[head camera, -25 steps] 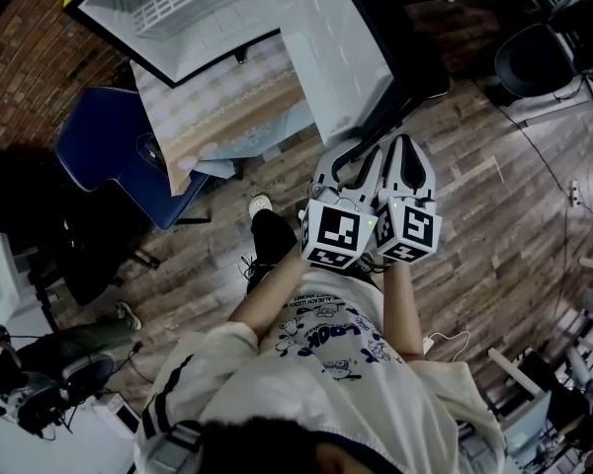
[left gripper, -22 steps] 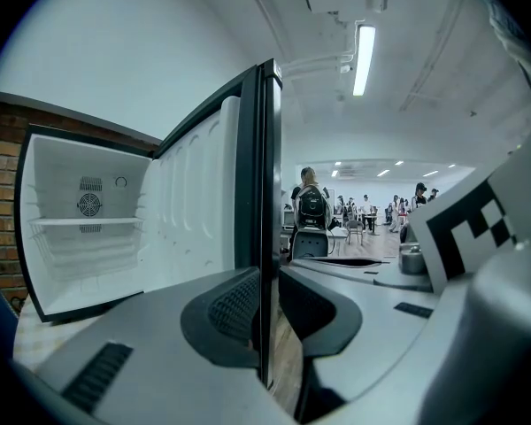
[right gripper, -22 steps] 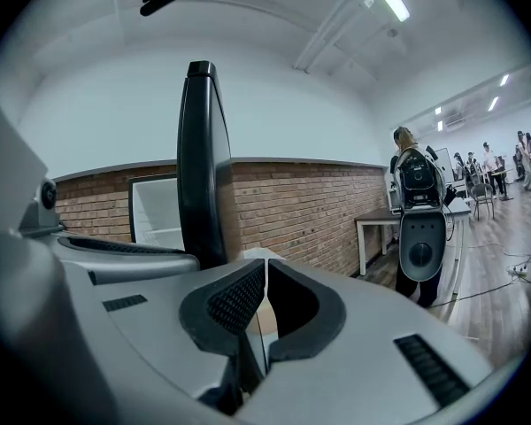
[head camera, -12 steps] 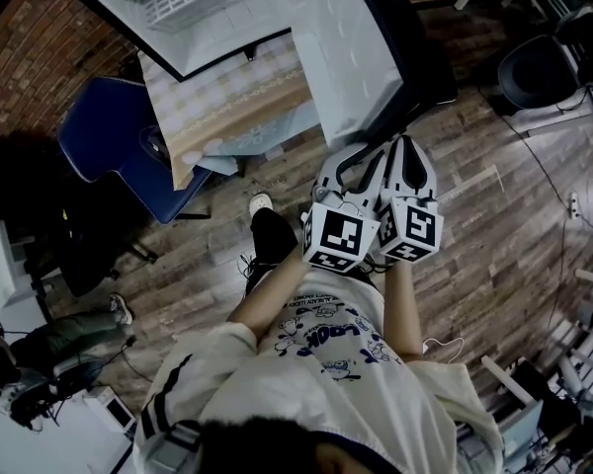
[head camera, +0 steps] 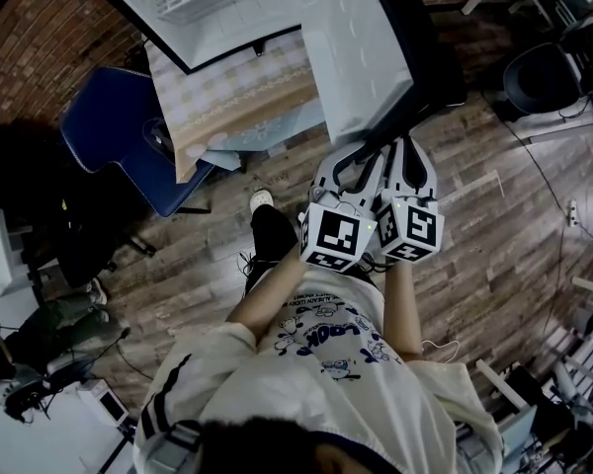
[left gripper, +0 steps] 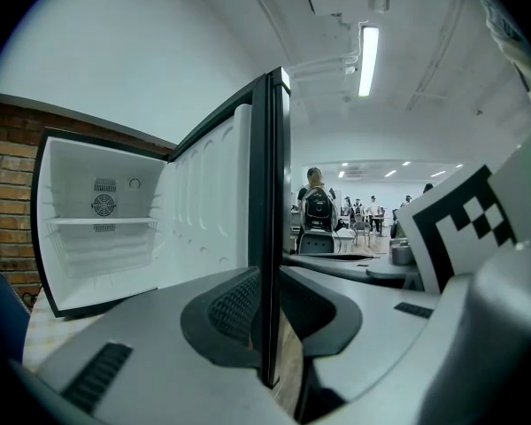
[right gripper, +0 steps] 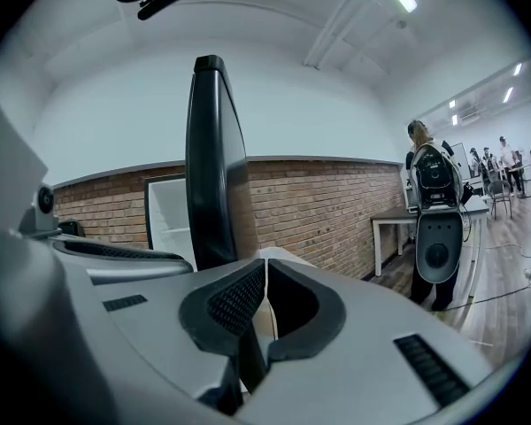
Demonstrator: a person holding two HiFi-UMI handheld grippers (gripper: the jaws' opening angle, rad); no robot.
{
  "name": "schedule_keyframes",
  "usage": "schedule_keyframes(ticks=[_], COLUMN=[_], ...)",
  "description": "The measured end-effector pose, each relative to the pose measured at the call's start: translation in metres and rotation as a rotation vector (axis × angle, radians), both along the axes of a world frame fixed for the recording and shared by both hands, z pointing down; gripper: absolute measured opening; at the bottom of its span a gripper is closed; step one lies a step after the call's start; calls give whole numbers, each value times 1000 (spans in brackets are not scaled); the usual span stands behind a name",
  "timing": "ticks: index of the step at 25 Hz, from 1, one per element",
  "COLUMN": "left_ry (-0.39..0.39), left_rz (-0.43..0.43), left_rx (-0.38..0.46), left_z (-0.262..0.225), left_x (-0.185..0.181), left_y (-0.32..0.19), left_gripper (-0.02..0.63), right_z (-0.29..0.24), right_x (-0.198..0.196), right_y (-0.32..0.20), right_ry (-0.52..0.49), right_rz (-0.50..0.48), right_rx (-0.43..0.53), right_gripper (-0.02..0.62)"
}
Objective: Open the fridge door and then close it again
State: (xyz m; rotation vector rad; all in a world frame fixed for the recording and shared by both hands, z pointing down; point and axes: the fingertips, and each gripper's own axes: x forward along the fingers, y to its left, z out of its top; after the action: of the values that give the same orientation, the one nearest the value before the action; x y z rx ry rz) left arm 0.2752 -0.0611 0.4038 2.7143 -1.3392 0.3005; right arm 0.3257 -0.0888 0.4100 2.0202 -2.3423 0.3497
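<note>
Clamping confirmed: left gripper (left gripper: 267,312) jaws nearly together, pads pressed on free edge of fridge door (left gripper: 270,193). Door stands wide open, its edge upright and dead ahead between left pads. Fridge cabinet (head camera: 208,8) lies left of door, white interior exposed. Right gripper (right gripper: 265,304) jaws closed together, holding nothing, just beside door on side away from cabinet. Judgement: left gripper has the door; closing means swinging edge leftward toward cabinet.
</note>
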Motion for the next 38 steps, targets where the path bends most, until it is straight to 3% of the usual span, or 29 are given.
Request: schedule_keyframes(ticks=[13,28,38], left_ry=[31,50,36], left_rz=[-37,-135,-213], left_rx=[30,25,30], left_z=[-9,-7,-6], left_x=[-28,-76,-111], left_y=[9,7,2], left_gripper=[78,130,130], right_z=[0,1,5], right_x=[-35,-95,-131], right_y=[6,8,5], right_ry=[0,6,7], right_rz=[-90,-257,-400], right_rx=[-3,-2,16], right_gripper=[34,33,34])
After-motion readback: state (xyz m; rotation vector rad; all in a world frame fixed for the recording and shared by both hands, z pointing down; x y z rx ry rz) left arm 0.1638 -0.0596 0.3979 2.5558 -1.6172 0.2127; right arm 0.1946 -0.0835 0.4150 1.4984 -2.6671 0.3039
